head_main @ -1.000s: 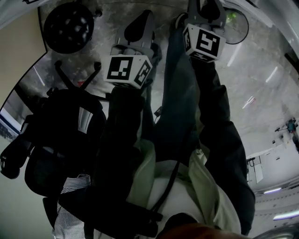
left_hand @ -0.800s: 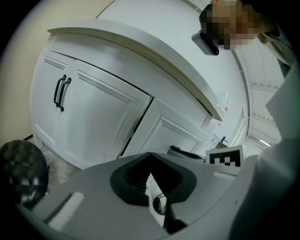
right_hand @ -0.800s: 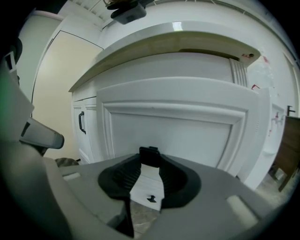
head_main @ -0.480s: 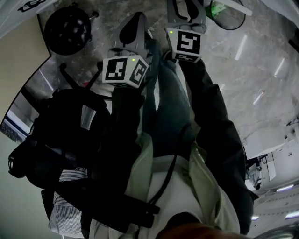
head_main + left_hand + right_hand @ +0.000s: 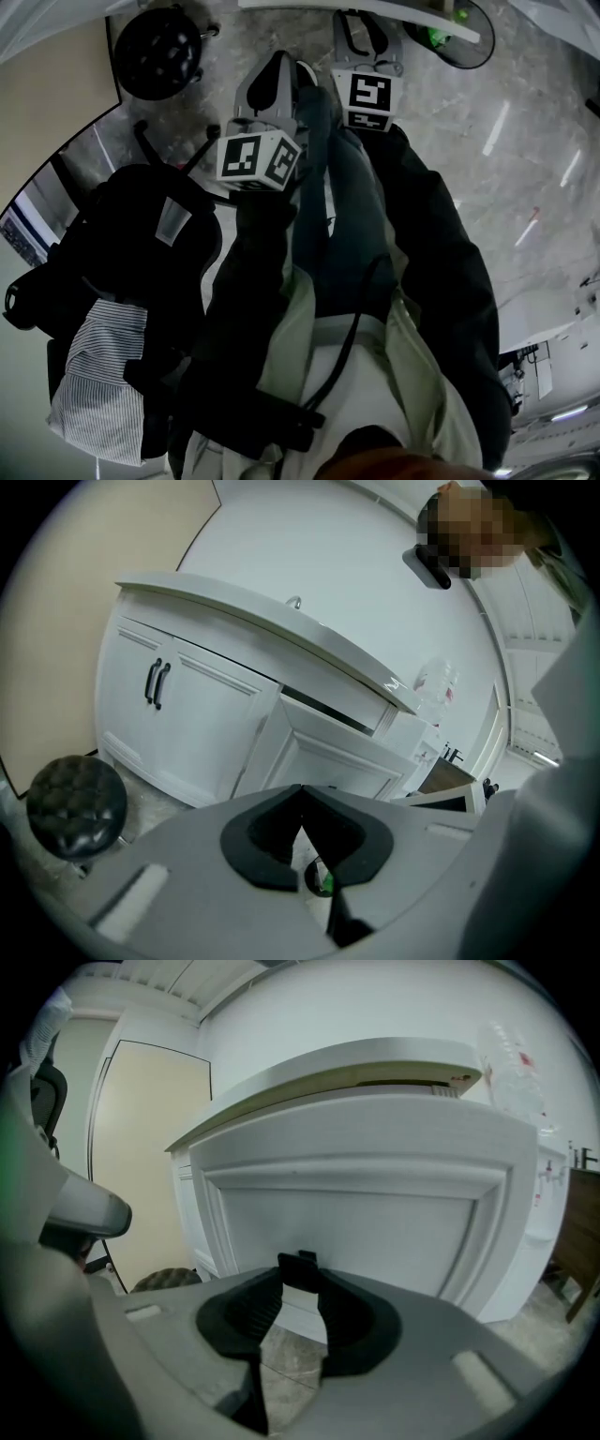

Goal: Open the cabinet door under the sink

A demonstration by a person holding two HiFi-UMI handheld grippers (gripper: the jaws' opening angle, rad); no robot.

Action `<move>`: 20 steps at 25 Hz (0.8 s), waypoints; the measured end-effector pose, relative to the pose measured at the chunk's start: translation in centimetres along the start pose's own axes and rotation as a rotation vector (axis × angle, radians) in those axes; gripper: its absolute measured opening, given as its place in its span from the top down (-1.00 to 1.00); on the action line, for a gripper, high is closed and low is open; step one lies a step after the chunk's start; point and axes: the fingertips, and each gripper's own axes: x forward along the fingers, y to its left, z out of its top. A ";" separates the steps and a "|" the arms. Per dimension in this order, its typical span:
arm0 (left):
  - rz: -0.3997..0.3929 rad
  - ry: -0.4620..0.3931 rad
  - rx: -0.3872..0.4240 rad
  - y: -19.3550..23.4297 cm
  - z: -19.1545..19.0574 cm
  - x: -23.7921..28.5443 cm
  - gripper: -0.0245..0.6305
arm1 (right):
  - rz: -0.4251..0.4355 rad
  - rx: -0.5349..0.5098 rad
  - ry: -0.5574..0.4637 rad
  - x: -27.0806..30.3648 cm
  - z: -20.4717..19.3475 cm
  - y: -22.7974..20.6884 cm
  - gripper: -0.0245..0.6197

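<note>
In front of the white cabinet [image 5: 202,728], both grippers are brought closer than a second ago. More of the countertop [image 5: 262,621] edge is now caught across the top of the head view, and the right gripper [image 5: 302,1279] is shifted in towards the left gripper [image 5: 300,787]. Approach phase is judged, with nothing touched yet. A panelled door [image 5: 356,1232] is seen swung out from the cabinet front, just ahead of the right gripper. That gripper's jaws are held apart with nothing between them. The left gripper's jaws are kept together at the tips, empty. A closed door pair with black handles [image 5: 156,682] is left untouched at the cabinet's left end. Which door sits under the sink cannot be told. Containers: the cabinet interior is shown only as a dark slit behind the swung door, contents not visible. A clear bottle [image 5: 436,682] is stood at the countertop's far end, fill not readable.
</note>
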 end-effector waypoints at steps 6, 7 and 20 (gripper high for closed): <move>0.046 -0.029 0.006 -0.4 -1.2 -4.3 0.90 | 0.014 0.006 0.011 -2.0 -1.3 1.0 0.54; 0.054 -0.035 0.003 -0.5 -1.4 -5.1 0.90 | 0.018 0.008 0.014 -2.4 -1.6 1.3 0.54; 0.059 -0.064 0.013 -3.6 -1.1 -12.2 0.90 | 0.210 0.183 0.168 -5.1 -4.1 2.1 0.54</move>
